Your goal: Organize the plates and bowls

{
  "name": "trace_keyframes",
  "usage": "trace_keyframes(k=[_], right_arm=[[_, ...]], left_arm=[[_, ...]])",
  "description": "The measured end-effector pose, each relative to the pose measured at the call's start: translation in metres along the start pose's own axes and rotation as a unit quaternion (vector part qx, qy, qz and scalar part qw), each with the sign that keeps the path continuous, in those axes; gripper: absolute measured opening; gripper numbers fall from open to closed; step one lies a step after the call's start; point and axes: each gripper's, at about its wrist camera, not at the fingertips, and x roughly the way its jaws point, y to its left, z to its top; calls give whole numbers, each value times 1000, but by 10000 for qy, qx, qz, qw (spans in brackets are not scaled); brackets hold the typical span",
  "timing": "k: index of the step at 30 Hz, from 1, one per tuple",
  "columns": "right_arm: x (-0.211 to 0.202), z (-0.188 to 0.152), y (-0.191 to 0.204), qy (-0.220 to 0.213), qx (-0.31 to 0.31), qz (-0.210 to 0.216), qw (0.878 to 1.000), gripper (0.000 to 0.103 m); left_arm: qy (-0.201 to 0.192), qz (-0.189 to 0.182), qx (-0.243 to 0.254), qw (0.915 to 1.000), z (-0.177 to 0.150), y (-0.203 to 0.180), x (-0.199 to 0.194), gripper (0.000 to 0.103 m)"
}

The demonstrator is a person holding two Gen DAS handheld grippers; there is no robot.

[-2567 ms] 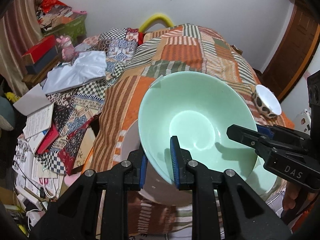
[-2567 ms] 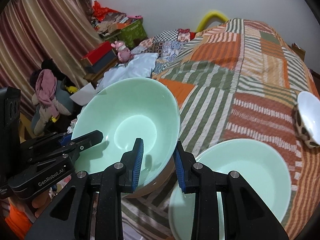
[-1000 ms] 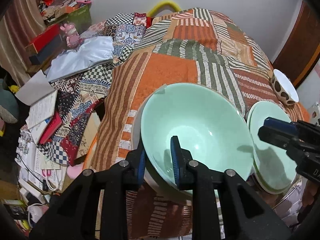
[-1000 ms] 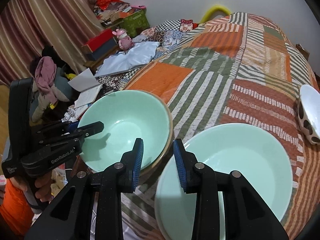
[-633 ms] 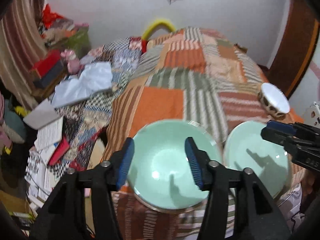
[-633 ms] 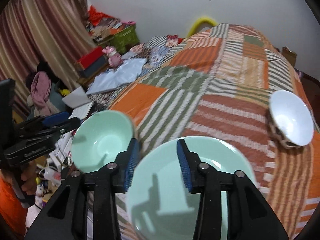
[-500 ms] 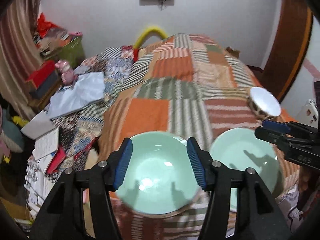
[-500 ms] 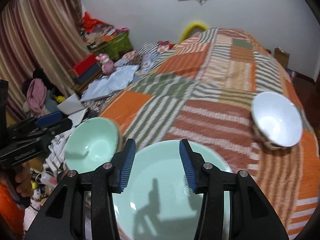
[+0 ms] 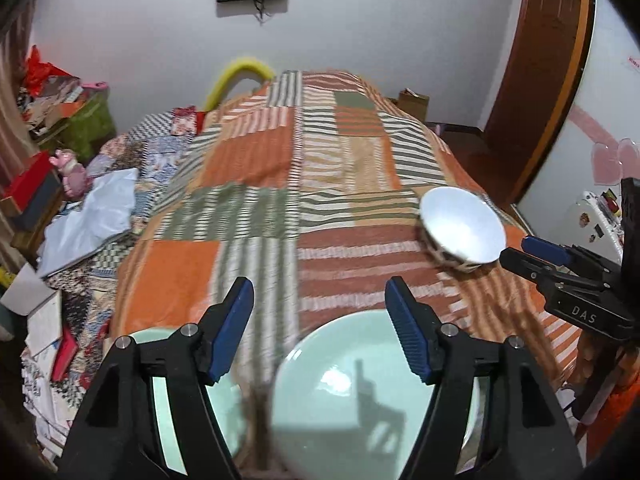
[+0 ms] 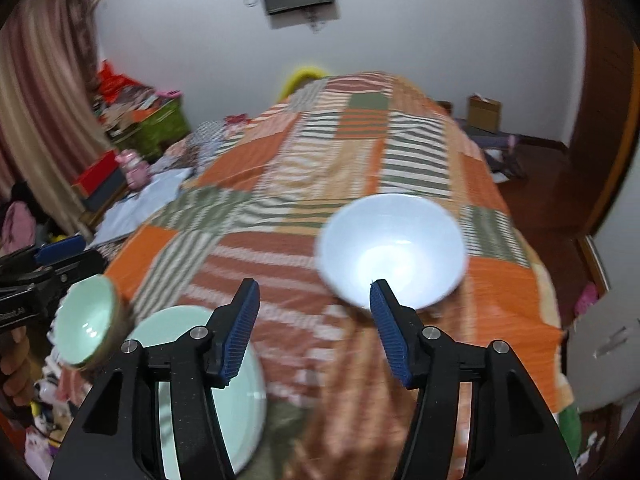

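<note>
Bowls sit on the patchwork bedspread [image 9: 256,160]: 2 pale green bowls at the near edge, the left green bowl [image 10: 86,318] just beside the right green bowl [image 9: 360,392], and a white bowl [image 10: 392,248] with a spotted outside farther along the right side. We hold both grippers angled down over the bed. Our left gripper [image 9: 320,328] is released, its jaws having just been opening, nothing between them. Our right gripper [image 10: 314,328] is likewise released and has just been opening, its blue pads [image 10: 240,328] clear of the white bowl ahead. We read "DAS" on the right gripper's body in the left wrist view.
</note>
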Motion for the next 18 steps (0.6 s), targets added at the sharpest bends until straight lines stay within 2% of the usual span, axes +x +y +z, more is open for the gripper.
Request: trace_keyframes(k=[8, 13, 14, 16, 18], right_arm=[[14, 3, -54, 65, 314, -438, 9985, 54], [37, 7, -76, 299, 593, -278, 9974, 53], [43, 8, -80, 328, 637, -262, 9971, 52], [52, 10, -85, 407, 640, -255, 9968, 43], [60, 11, -85, 489, 604, -255, 9966, 37]], left_arm=[[274, -182, 40, 9995, 23, -31, 47, 70], [473, -231, 176, 9985, 31, -45, 82, 70], [493, -234, 191, 9983, 32, -47, 86, 70], [580, -245, 210, 9978, 33, -52, 98, 70], [674, -337, 221, 9969, 35, -56, 110, 70]])
